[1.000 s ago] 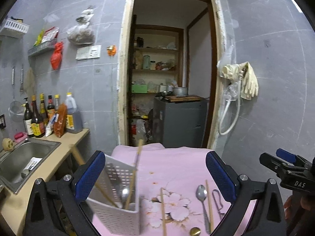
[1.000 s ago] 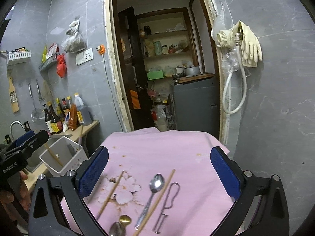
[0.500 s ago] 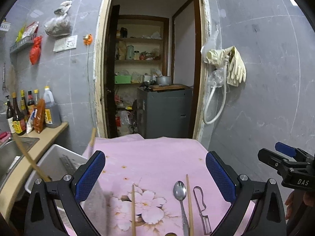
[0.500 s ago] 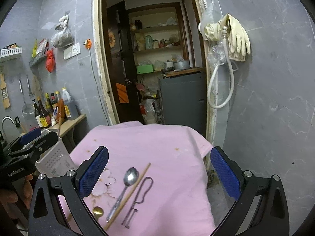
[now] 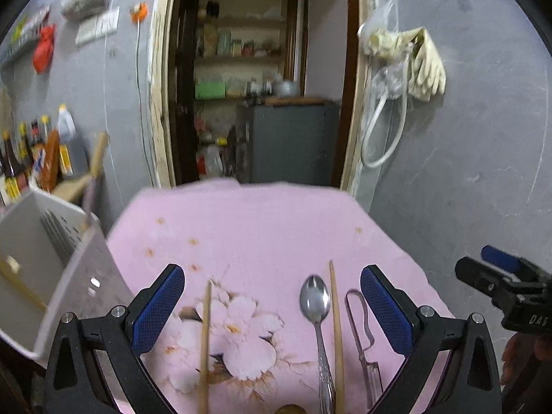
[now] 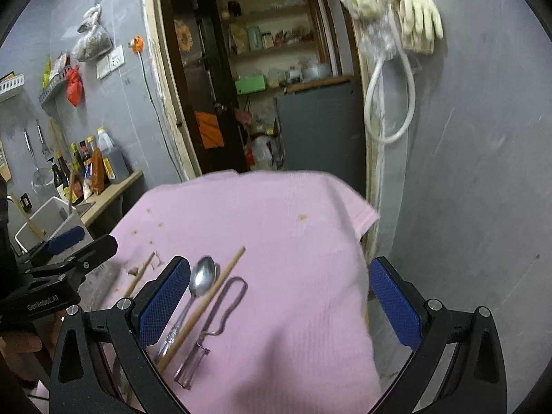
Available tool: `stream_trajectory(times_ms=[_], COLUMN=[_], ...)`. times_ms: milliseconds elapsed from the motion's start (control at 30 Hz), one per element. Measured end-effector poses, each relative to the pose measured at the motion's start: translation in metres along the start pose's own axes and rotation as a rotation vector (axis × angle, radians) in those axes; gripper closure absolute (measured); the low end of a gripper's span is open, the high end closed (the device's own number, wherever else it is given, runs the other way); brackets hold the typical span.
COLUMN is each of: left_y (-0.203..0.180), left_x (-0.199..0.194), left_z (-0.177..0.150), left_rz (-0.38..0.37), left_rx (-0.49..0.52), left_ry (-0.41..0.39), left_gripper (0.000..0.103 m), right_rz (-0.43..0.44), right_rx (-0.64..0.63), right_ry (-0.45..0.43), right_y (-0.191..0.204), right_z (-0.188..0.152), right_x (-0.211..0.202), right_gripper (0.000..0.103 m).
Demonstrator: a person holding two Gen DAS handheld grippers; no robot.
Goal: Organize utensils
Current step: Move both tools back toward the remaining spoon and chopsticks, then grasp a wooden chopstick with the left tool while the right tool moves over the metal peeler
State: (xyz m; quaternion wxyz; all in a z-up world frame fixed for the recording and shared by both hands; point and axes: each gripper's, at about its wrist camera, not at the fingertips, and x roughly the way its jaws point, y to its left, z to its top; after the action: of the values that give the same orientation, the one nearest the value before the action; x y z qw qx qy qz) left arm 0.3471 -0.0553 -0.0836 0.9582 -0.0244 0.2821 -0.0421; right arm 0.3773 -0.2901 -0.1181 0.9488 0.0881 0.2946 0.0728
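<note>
Seen from the left wrist, the left gripper (image 5: 272,302) hangs with jaws spread wide and empty over a table draped in a pink floral cloth (image 5: 262,227), where a spoon (image 5: 315,305), two chopsticks (image 5: 336,327) and a wire-handled peeler (image 5: 362,331) lie loose near the cloth's near edge; one chopstick (image 5: 206,338) lies apart from the rest, toward the left edge. The white utensil holder (image 5: 45,276) sits off the cloth's left edge, blurred, already carrying at least one chopstick and a wooden handle, so the sorting looks partly done with four or more pieces left. A small rounded brown object at the bottom edge is cut off and cannot be identified. From the right wrist, the right gripper (image 6: 279,305) is likewise wide open and holding nothing, over the same spoon (image 6: 201,281), chopstick (image 6: 203,307) and peeler (image 6: 214,331), which lie side by side toward the cloth's near left corner. The left gripper (image 6: 65,258) intrudes at the left edge, hiding most of the holder (image 6: 48,217) and part of the far chopstick (image 6: 139,274); the holder's contents are too small to count.
</note>
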Motion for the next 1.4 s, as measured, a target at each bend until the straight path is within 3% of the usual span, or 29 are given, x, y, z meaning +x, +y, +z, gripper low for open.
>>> stream_trajectory(times_ms=[200, 333, 467, 600, 767, 933, 1100, 1267, 1400], left_y=[0.007, 0.015, 0.025, 0.038, 0.045, 0.048, 0.045, 0.044, 0.037], left_x=[0.03, 0.052, 0.07, 0.08, 0.085, 0.087, 0.088, 0.086, 0.084], left_z=[-0.01, -0.016, -0.023, -0.03, -0.034, -0.035, -0.036, -0.038, -0.039], left_rz=[0.046, 0.083, 0.124, 0.143, 0.161, 0.17, 0.154, 0.168, 0.18], left_rx=[-0.048, -0.09, -0.142, -0.209, -0.222, -0.212, -0.17, -0.149, -0.124], left_ry=[0.093, 0.163, 0.257, 0.307, 0.331, 0.335, 0.332, 0.33, 0.337], left_gripper=[0.005, 0.017, 0.038, 0.042, 0.048, 0.05, 0.054, 0.064, 0.077], right_rz=[0.035, 0.059, 0.079, 0.081, 0.087, 0.085, 0.074, 0.032, -0.001], right_rx=[0.006, 0.007, 0.013, 0.008, -0.045, -0.102, -0.138, -0.17, -0.184], right_ry=[0.088, 0.132, 0.192, 0.231, 0.295, 0.347, 0.383, 0.404, 0.418], right_y=[-0.007, -0.007, -0.003, 0.005, 0.029, 0.05, 0.063, 0.074, 0.079], right_z=[-0.015, -0.019, -0.023, -0.028, -0.038, -0.045, -0.049, -0.046, -0.046], right_x=[0.036, 0.056, 0.075, 0.087, 0.103, 0.114, 0.124, 0.127, 0.122], right_gripper=[0.001, 0.001, 0.002, 0.017, 0.024, 0.038, 0.04, 0.047, 0.06])
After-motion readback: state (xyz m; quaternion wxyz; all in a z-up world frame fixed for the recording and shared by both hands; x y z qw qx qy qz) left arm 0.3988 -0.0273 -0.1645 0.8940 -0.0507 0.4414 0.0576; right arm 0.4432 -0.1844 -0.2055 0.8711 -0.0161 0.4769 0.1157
